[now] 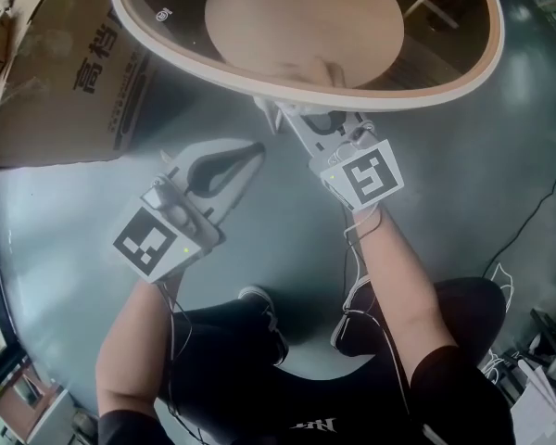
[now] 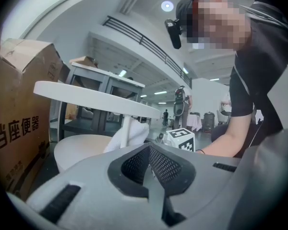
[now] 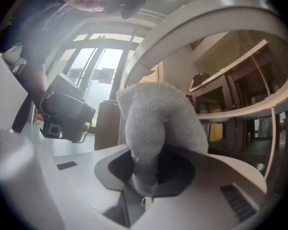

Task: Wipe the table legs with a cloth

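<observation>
Fingers of our right gripper pinch the cloth, while our left gripper is closed on nothing nearby. Under the table rim, the cloth sits against the leg. Only a small fold is clamped, so we judge hard rubbing could drag it free, or we could knock the rim.

The brown cardboard box bears large dark Chinese characters: "高档" in the head view and "档座便器" in the left gripper view (the start of the line is cut off). A small mark by the rim of the white-rimmed oval table is too small to read.
</observation>
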`<state>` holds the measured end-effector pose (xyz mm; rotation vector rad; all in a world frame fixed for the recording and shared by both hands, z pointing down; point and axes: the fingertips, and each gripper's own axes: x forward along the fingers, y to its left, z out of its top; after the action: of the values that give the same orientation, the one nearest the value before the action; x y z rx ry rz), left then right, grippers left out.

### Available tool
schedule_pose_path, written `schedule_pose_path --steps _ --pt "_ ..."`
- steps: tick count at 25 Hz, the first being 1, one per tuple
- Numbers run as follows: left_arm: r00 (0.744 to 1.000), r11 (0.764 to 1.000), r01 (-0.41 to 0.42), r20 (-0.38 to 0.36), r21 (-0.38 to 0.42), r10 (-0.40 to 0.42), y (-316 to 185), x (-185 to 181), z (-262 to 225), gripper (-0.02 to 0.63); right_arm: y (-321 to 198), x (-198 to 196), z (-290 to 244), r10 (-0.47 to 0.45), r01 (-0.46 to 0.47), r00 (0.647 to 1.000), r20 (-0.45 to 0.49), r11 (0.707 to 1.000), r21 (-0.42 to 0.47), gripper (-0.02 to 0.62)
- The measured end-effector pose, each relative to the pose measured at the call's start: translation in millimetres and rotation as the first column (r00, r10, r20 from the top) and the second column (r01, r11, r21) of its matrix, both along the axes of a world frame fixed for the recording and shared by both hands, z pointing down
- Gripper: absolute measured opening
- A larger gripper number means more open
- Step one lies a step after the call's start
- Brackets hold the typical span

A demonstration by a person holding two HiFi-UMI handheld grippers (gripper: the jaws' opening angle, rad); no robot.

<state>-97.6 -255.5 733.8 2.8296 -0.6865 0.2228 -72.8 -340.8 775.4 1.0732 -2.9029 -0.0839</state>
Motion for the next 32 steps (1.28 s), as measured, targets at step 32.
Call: schedule_pose_path --steps 32 --pt "0.994 0.993 -0.108 0.008 -0.055 0.109 33.5 21.3 14.1 0.006 34.9 1.0 263.2 -0.056 0.038 0.998 -0.037 0.929 -0.367 0.078"
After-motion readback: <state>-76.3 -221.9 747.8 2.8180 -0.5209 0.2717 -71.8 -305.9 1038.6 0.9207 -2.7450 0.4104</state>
